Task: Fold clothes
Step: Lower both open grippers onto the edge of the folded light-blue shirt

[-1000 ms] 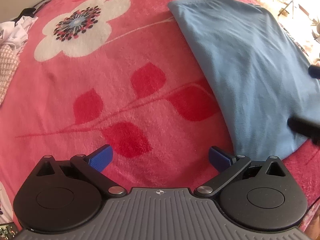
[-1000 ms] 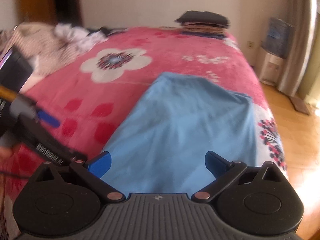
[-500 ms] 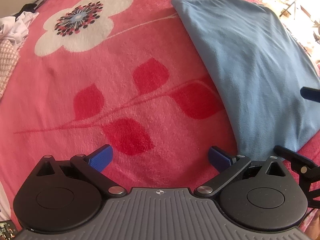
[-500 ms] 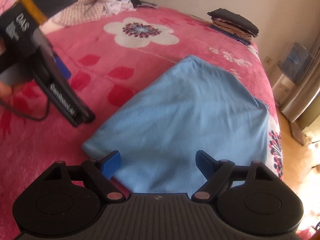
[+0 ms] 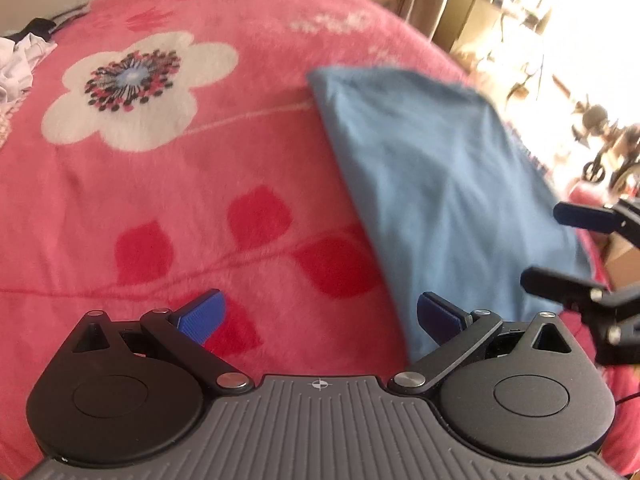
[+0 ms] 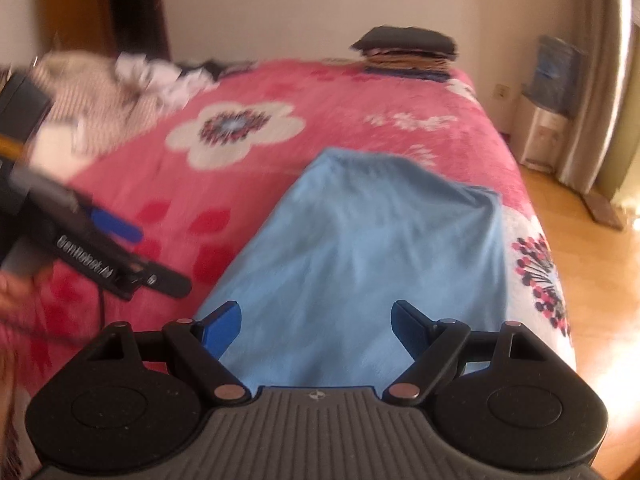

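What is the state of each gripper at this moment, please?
Left gripper: open, holding nothing, over the pink flowered blanket.
Right gripper: open, its jaws have just been closing, nothing gripped, above the light blue folded cloth.

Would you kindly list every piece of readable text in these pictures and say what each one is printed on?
"GenRobot.AI": white lettering, blurred, my best reading, on the black side of the left tongs in the right wrist view.
No other text is readable; the small crosshair marks on the grey housings are symbols, not words.
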Demonstrator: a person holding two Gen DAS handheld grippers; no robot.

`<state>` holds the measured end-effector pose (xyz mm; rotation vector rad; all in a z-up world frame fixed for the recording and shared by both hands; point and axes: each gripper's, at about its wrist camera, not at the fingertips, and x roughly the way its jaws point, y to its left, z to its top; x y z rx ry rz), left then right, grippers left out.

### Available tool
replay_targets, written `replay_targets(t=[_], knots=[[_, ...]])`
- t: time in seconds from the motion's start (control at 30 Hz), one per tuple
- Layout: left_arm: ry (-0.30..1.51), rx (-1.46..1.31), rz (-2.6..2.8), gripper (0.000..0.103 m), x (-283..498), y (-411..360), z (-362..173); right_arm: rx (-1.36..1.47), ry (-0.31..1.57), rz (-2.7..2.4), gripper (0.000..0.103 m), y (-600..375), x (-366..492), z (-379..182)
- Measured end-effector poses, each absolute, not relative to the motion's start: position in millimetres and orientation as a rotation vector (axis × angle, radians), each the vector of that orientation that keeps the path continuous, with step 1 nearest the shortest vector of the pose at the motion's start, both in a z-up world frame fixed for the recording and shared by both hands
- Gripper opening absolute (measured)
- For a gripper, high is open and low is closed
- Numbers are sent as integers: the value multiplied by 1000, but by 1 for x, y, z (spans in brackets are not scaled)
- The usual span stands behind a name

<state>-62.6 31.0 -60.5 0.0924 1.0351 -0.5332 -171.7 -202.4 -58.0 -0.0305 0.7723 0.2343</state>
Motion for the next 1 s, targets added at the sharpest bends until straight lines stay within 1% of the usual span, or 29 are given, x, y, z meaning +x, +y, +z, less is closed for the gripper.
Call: replay_targets(t=[0.27,0.47,0.67,0.73,0.83,1.0], knots=[[977,55,-555,103,-38,26,-60,194,700,133,85,-275,-144,-46],[942,117,-612,101,-25,1,-64,337,748,102,84,-329,-103,-68],[969,91,-653,93,-13,-11,-75,527,802,109,83,-367,-74,-98],[983,76,-664,82,-10,-11,-79,564,809,119,83,-372,-69,-105],[1002,51,-687,79,-7,-11,-83,600,811,143,83,-377,-68,-110],[999,-6,-734,69,-4,-8,-85,668,797,175,83,-385,-71,-110]])
